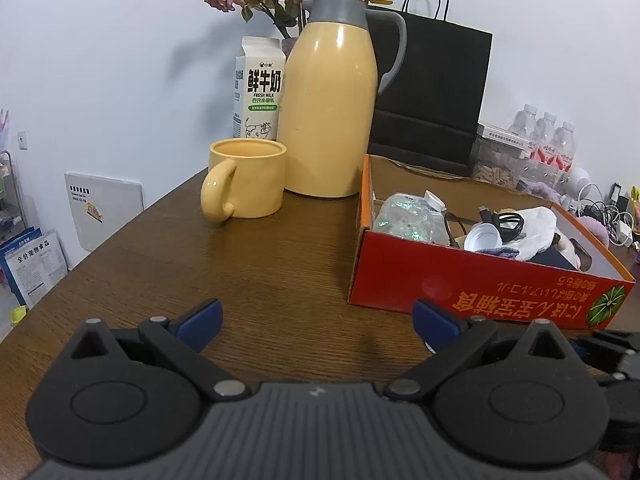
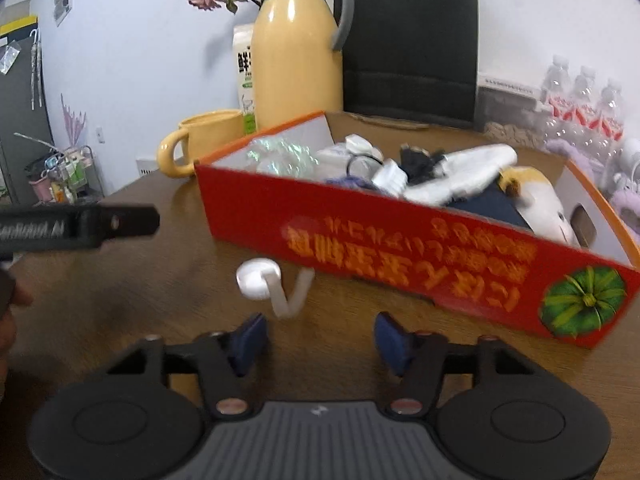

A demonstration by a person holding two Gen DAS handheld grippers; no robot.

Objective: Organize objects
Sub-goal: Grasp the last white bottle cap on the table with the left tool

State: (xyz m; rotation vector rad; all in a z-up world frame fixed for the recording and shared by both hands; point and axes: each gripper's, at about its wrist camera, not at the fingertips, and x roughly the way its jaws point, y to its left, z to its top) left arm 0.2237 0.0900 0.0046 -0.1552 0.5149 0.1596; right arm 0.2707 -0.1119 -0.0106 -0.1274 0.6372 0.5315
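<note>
The right gripper (image 2: pixel 320 338) hovered with jaws apart, empty, just short of a white hook (image 2: pixel 264 282) lying on the table (image 2: pixel 120 300) in front of the red box (image 2: pixel 400 256). The left gripper (image 1: pixel 318 322) gaped wide (empty too). Behind the box's left end stood a yellow mug (image 1: pixel 244 178), then a thermos (image 1: pixel 330 92).
</note>
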